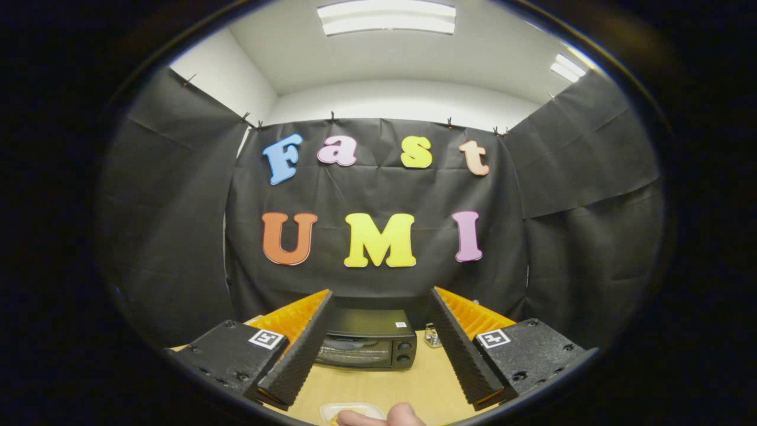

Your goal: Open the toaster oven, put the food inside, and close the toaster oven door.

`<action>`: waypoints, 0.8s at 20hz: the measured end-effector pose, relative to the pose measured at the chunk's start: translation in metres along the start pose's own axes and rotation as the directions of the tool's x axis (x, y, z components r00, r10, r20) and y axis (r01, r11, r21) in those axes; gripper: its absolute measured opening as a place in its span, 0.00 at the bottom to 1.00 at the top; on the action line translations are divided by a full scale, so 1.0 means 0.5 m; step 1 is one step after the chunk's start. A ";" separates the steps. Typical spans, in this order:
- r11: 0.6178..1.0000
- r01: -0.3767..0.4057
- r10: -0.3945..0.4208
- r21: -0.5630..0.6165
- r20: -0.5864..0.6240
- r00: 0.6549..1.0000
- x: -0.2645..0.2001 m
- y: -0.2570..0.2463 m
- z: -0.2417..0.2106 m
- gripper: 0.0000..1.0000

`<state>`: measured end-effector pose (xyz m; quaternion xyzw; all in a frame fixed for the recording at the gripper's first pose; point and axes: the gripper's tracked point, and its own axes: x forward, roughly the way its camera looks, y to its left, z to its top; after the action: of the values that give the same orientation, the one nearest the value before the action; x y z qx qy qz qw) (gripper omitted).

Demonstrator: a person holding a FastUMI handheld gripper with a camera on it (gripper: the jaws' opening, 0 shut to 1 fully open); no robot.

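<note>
Black toaster oven [366, 343] sits closed on the wooden surface [378, 384], glass door facing the tongs [378, 349], long side running left-right. Tongs spread wide, holding nothing, oven beyond them.

bright, even | 2 ceiling light panels [387, 18] glaring overhead | fisheye bends edges | centre sharp, rim soft

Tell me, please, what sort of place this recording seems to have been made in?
Probably an indoor recording booth: black cloth walls hang around a wooden table under ceiling lights. A closed toaster oven stands beyond the open gripper, with a hand at a small dish nearer.
</note>
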<state>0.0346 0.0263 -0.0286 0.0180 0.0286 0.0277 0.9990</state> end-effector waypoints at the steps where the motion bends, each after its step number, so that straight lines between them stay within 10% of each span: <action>1: 1.000 0.000 0.000 0.001 0.003 1.000 0.014 0.005 -0.001 1.00; 16: 0.995 -0.081 0.089 0.063 -0.147 0.985 0.402 0.132 -0.191 1.00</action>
<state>0.2256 0.1066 -0.1327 0.0453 0.1036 0.0707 0.9911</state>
